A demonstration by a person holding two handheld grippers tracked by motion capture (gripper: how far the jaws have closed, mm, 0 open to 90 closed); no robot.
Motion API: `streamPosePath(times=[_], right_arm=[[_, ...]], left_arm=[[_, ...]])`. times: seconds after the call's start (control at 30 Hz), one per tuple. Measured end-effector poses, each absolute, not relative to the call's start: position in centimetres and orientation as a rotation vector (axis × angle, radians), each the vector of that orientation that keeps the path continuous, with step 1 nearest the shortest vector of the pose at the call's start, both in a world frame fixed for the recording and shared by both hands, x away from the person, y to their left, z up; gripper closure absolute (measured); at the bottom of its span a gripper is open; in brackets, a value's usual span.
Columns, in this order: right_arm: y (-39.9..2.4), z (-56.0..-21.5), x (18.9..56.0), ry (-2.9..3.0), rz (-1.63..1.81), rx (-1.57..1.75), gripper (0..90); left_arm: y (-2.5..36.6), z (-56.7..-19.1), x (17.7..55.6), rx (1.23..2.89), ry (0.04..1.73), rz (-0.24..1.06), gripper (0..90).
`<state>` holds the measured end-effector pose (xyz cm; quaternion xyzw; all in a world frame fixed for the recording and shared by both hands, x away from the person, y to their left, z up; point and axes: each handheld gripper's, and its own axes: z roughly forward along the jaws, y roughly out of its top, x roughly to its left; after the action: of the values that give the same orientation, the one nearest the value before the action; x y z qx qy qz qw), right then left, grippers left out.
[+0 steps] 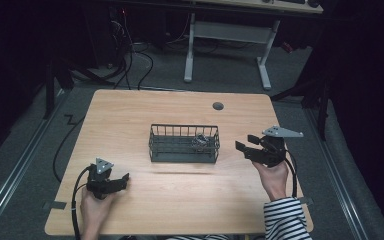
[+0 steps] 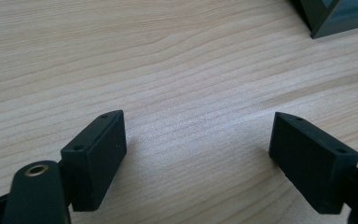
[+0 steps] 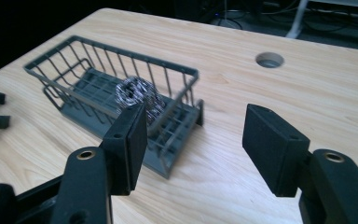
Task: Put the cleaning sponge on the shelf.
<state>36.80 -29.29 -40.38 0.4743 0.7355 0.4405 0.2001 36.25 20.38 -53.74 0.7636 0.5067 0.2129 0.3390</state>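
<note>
While both hands sit at the near side of the table (image 1: 130, 107), the wire basket (image 1: 183, 144) stands mid-table w/ a steel scrubber (image 1: 199, 141) inside, at its right end as the high view has it. Scrubber rests on the basket floor, close to the end wall; right gripper view shows it as a shiny metal coil (image 3: 137, 93) behind the wire bars.

Right gripper (image 1: 244, 145) is just beside the basket's right end, not touching it, jaws pointing toward it. Jaws apart, nothing between them; bare wood in the gap in the right gripper view (image 3: 193, 140).

Left gripper (image 1: 125, 177) low at the near-left part of the table, well apart from the basket, pointing right. Jaws apart too, empty, only tabletop in the gap (image 2: 198, 149); a basket corner (image 2: 335, 18) shows at upper right of the left gripper view.

Round cable hole (image 1: 218, 106) in the table behind the basket. Right arm has a striped sleeve (image 1: 285, 220).
</note>
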Motion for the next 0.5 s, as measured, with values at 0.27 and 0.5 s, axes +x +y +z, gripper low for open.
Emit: streamPosePath(times=[0.27,0.5], right_arm=[[-31.0,-40.8,35.2,2.018,1.246,1.350,41.1],[-31.8,-41.9,34.0,1.983,1.269,1.363,40.8]], left_arm=[[20.4,-53.7,36.2,1.989,1.320,0.555,19.2],[20.4,-53.7,36.2,1.988,1.320,0.555,19.2]])
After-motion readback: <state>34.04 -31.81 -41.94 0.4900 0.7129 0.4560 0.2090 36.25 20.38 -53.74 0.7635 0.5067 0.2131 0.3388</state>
